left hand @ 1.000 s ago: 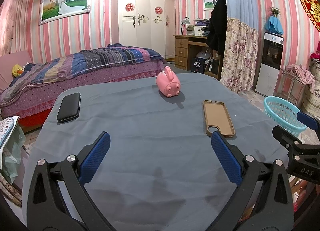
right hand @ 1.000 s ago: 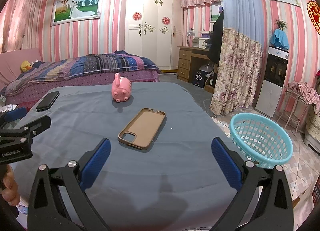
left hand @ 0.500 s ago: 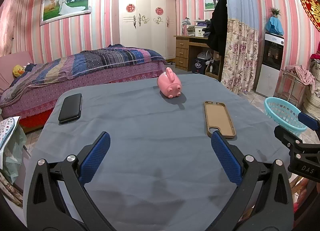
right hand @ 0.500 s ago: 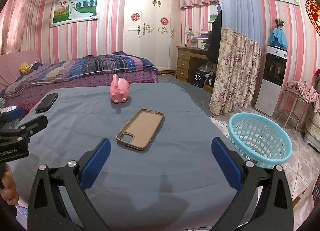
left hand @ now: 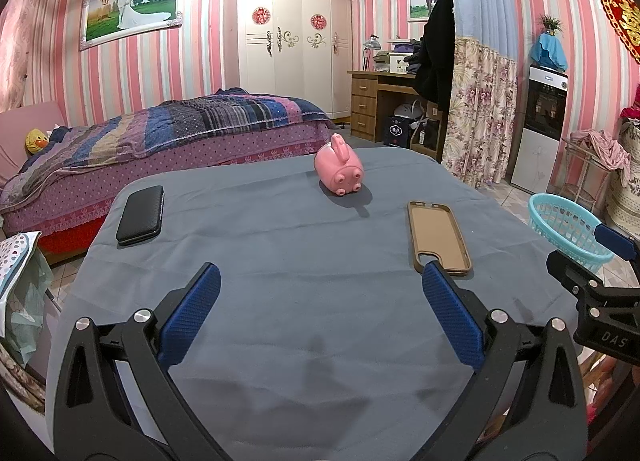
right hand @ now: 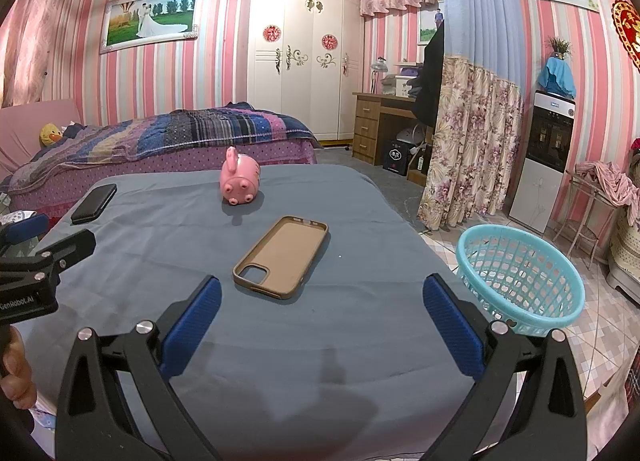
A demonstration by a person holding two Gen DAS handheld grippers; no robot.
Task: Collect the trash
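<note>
On the grey cloth-covered table (right hand: pixel 280 341): one pink plastic pig figure (right hand: pixel 240 180), one tan empty phone case (right hand: pixel 282 256), one black rectangular zip case (right hand: pixel 94 203). Beside it: one turquoise lattice plastic basket (right hand: pixel 520 281).

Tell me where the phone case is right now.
The tan phone case lies open side up on the grey table, right of centre, between the pink pig and the right claw.

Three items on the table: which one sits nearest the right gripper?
The tan phone case, lying open side up just ahead of the right gripper. The pink pig and black case lie farther back.
</note>
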